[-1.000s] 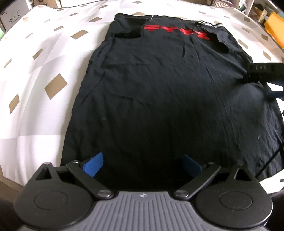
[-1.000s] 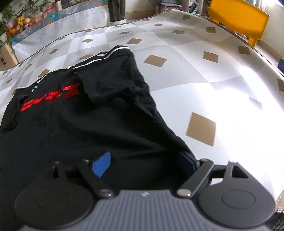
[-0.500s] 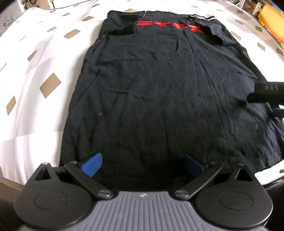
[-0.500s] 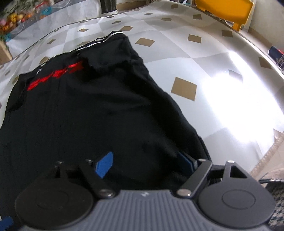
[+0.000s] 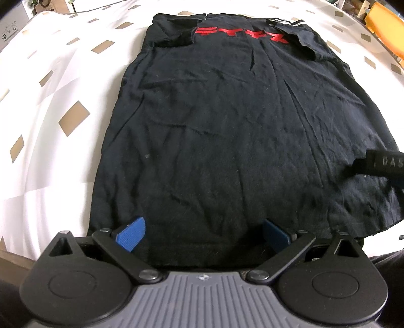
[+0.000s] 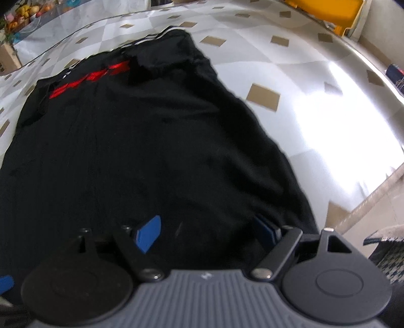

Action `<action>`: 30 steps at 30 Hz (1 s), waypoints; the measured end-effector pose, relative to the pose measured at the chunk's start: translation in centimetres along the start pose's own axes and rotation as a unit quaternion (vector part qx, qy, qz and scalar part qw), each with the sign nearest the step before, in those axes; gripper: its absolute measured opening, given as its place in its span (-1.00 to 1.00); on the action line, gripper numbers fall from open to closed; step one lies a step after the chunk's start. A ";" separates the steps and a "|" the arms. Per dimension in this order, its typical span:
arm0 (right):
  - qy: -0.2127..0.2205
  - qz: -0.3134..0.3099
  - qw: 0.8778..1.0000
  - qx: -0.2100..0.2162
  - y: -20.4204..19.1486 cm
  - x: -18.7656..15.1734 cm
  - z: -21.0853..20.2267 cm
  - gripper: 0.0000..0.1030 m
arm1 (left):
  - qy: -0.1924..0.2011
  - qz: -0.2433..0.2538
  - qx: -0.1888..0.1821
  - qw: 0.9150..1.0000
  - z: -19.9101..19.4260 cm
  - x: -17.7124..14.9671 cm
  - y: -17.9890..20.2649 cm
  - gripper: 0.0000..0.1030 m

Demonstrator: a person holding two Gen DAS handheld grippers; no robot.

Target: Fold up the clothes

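A black T-shirt (image 5: pixel 227 131) with red lettering (image 5: pixel 242 35) near its far end lies flat on the white table, sleeves folded in. My left gripper (image 5: pixel 202 234) hovers open over the shirt's near hem, blue pads wide apart and empty. In the right wrist view the same shirt (image 6: pixel 141 151) fills the left and middle. My right gripper (image 6: pixel 209 232) is open above the shirt's near right corner, nothing between its pads. Part of the right gripper's black body (image 5: pixel 383 166) shows at the right edge of the left wrist view.
The table (image 5: pixel 50 101) has a white cover with brown diamond marks. Its near edge (image 6: pixel 373 199) runs close on the right. A yellow chair (image 6: pixel 325 10) stands beyond the far right side. Boxes and clutter sit past the far left.
Both grippers have pulled back toward the shirt's near hem, so more of the shirt shows. The right gripper moved from the right side edge to the near right corner. Both stay open.
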State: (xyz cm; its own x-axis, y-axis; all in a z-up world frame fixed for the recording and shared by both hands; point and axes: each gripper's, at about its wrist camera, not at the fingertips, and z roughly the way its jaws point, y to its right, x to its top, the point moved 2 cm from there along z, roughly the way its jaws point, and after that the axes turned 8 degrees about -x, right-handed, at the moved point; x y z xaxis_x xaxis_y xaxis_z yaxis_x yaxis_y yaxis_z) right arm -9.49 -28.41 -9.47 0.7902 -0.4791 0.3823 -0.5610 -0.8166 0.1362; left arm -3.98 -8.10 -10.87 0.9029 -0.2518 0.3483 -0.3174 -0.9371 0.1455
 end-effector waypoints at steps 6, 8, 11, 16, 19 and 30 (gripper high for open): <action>-0.019 -0.013 1.000 0.001 -0.2 -1.4 -0.6 0.60 | -0.004 0.011 -0.002 1.000 0.0 -0.3 0.1 0.95; -0.023 -0.016 1.000 0.002 -0.2 -1.8 -0.8 0.61 | -0.006 0.011 -0.003 1.000 -0.1 -0.5 0.1 0.95; -0.026 -0.029 0.999 -0.001 -0.4 -2.4 -1.2 0.62 | -0.009 0.010 -0.005 1.000 -0.1 -0.6 -0.1 0.95; -0.032 -0.053 0.998 -0.002 -1.2 -3.1 -1.6 0.66 | -0.016 0.010 -0.007 1.000 -0.3 -0.8 -0.2 0.95; -0.036 -0.065 0.997 -0.002 -1.5 -3.6 -1.9 0.68 | -0.022 0.018 -0.007 1.000 -0.4 -1.0 -0.1 0.96; -0.027 -0.067 0.997 0.010 -1.8 -4.0 -3.3 0.67 | -0.028 0.019 -0.007 0.999 -1.0 -1.4 0.0 0.95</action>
State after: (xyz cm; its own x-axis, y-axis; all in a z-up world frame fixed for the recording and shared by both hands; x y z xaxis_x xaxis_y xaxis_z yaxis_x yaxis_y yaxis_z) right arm -12.45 -23.96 -8.22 0.8703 -0.3811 0.3121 -0.4445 -0.8806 0.1642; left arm -5.52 -7.50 -10.48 0.9044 -0.3009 0.3024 -0.3558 -0.9232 0.1453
